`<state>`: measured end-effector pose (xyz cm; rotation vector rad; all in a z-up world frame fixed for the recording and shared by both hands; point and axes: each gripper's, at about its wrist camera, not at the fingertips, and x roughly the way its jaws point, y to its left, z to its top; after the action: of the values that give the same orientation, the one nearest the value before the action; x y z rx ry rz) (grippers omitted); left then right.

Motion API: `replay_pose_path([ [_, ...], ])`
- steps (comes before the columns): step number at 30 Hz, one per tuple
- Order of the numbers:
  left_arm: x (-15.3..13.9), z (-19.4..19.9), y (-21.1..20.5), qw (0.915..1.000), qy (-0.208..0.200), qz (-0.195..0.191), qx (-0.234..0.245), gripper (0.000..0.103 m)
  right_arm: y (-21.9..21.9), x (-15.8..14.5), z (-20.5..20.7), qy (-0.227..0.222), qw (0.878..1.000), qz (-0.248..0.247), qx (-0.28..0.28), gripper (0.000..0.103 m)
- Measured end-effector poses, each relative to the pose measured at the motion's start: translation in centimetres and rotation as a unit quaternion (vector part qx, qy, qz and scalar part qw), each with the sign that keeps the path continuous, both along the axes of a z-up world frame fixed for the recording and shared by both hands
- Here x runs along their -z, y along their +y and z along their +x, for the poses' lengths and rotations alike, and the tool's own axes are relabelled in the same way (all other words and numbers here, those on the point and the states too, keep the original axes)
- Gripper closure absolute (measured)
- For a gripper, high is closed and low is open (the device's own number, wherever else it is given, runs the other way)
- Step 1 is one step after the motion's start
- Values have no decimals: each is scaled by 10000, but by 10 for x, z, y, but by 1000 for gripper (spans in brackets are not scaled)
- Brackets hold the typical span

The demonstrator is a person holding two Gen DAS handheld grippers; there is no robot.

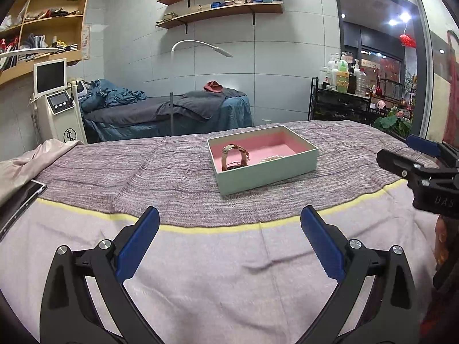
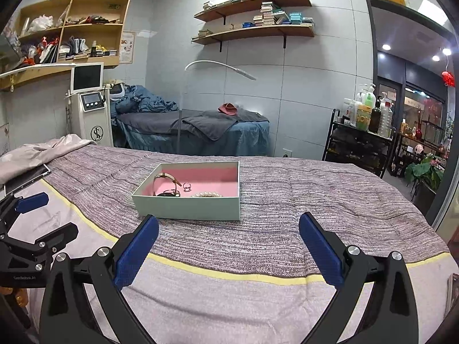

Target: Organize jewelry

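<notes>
Left claw [image 1: 229, 240] is hovering over the near, pale part of the bed [image 1: 200, 272], blue pads spread wide apart with nothing between them. Right claw [image 2: 228, 246] is doing the same on its side, jaws gaping, empty, hanging just past the yellow stripe [image 2: 229, 275] that is running across the cover.

Moving outward, the jewelry box [image 2: 186, 207] is sitting on the striped grey-mauve blanket [image 2: 315, 206], around the middle of the bed and well short of its far edge. It is a pale green rectangular box with a pink lining, lying flat and open-topped; in the right wrist view its long side is running roughly parallel to the near edge of the bed, one short end facing the far left corner. Inside, a watch [image 2: 165, 185] is standing on edge at the left end, strap arching up. A ring [image 2: 186, 186] is lying just beside it, and a pearl bracelet [image 2: 208, 194] is resting along the near wall.

A tablet [image 1: 20, 200] is lying at the bed's left edge.
</notes>
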<state>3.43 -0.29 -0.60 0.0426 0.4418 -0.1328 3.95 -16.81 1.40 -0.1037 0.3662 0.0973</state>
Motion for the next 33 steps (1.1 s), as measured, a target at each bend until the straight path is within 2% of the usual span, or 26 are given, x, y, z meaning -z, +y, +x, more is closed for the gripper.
replay_pose_path([
  [5, -1, -29, 0, 9992, -384, -122, -80, 6, 3, 5, -30, -237, 9996, -107, 64, 7],
  [9, 0, -41, 4, 9983, -458, -341, -75, 6, 5, 6, -54, -556, 9982, -171, 156, 7],
  [16, 4, -57, -1, 9975, -677, -200, -103, 6, 7, 8, -78, -895, 9954, -246, 243, 7],
  [33, 1, -64, 3, 9968, -668, -400, -154, 6, 1, 7, -87, -892, 9955, -51, 307, 7],
])
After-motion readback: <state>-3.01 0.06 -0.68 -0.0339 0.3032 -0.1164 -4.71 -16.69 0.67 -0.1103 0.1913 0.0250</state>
